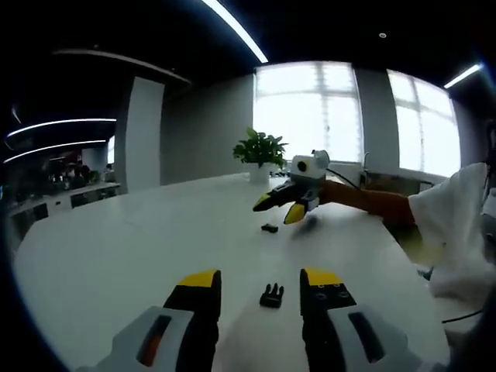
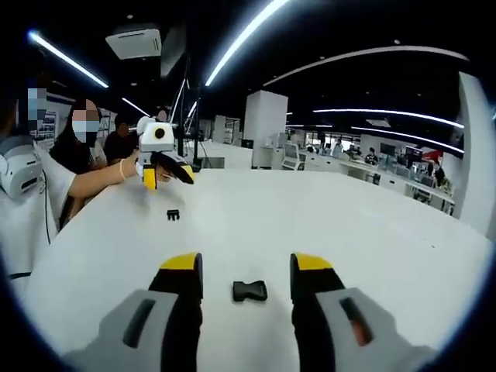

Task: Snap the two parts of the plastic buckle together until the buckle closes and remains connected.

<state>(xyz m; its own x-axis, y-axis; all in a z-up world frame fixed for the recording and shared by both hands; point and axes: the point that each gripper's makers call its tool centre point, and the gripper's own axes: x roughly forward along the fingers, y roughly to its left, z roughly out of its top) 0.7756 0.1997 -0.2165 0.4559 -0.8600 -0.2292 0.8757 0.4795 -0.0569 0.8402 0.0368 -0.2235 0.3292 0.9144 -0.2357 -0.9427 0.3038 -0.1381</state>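
Claws (image 1: pixel 257 285) (image 2: pixel 246 270) open, two; buckle parts (image 1: pixel 271 295) (image 2: pixel 249 291), two.

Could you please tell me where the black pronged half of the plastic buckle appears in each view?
Left gripper view: the black pronged buckle half lies low, between that gripper's jaws.
Right gripper view: it lies mid-left, below the left gripper.
Shared landmark: the white table.
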